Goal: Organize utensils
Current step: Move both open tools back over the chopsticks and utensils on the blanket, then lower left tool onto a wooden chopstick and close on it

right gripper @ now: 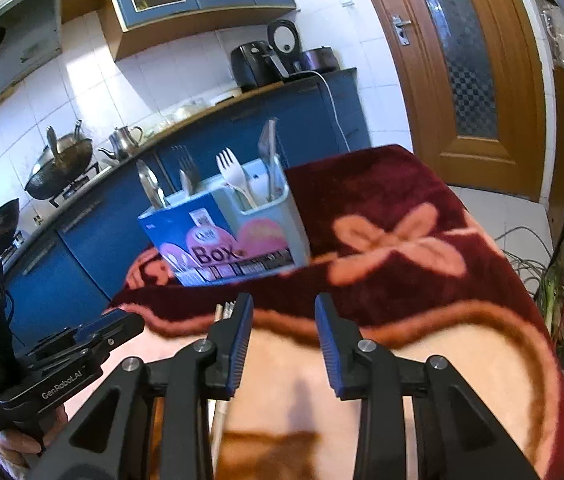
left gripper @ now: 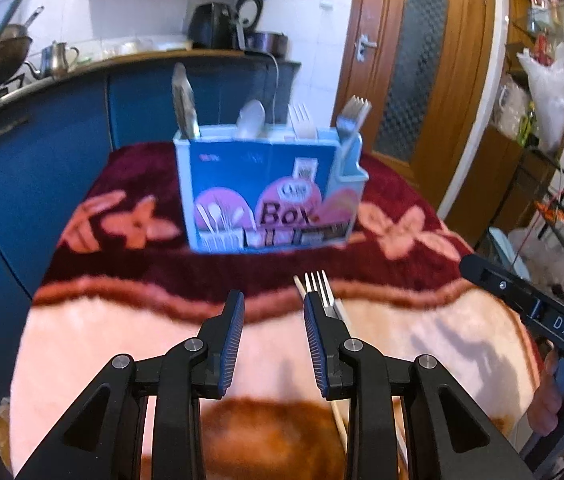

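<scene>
Now both tools spread, empty: left tool (left gripper: pixel 271 308), right tool (right gripper: pixel 284 312); metal fork (left gripper: pixel 320 289) on plush blanket (left gripper: pixel 402 320).

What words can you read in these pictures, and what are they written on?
"Box": on the blue utensil holder.
"DAS": on the right claw's black body, seen from the left wrist.
"GenRobot.AI": on the left claw's body, seen from the right wrist.
Other small print on the holder is too blurred.

A table under a plush blanket (left gripper: pixel 121 332), maroon with pink flowers at the far end and pale peach nearer, carries everything. A blue utensil box (left gripper: pixel 265 192) stands upright on the maroon part. Nearer than the box, on the peach part, lie a metal fork (left gripper: pixel 322 290) and a chopstick (left gripper: pixel 340 420) side by side.
</scene>
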Tool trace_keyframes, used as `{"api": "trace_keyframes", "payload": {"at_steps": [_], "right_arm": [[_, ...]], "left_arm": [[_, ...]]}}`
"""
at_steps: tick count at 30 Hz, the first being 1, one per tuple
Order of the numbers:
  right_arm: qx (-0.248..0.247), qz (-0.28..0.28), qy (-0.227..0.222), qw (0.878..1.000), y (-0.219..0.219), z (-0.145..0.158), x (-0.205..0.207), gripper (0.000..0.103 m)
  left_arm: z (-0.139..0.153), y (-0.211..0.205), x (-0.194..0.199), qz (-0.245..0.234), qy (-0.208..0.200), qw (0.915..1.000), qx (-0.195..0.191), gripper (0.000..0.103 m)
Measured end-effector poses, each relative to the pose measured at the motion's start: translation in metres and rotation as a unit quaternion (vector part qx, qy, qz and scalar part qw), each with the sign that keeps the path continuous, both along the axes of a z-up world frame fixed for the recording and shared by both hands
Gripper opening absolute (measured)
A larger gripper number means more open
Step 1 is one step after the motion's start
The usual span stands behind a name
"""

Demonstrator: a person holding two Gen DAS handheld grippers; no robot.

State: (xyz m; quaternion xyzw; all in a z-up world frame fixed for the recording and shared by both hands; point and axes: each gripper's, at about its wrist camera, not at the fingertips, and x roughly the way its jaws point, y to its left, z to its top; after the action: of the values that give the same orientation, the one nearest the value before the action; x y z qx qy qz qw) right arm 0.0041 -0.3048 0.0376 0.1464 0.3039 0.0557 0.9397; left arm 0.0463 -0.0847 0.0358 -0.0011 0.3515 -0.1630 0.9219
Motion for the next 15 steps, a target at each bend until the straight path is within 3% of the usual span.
{"api": "trace_keyframes", "payload": {"at_steps": [15], "right_arm": [[0.014,-0.012,0.019,1.0,-0.022,-0.019,-0.009,0.039]], "left_arm": [[-0.035,-0.025,0.012,-0.02,0.105,0.9938,0.031,0.031]]}}
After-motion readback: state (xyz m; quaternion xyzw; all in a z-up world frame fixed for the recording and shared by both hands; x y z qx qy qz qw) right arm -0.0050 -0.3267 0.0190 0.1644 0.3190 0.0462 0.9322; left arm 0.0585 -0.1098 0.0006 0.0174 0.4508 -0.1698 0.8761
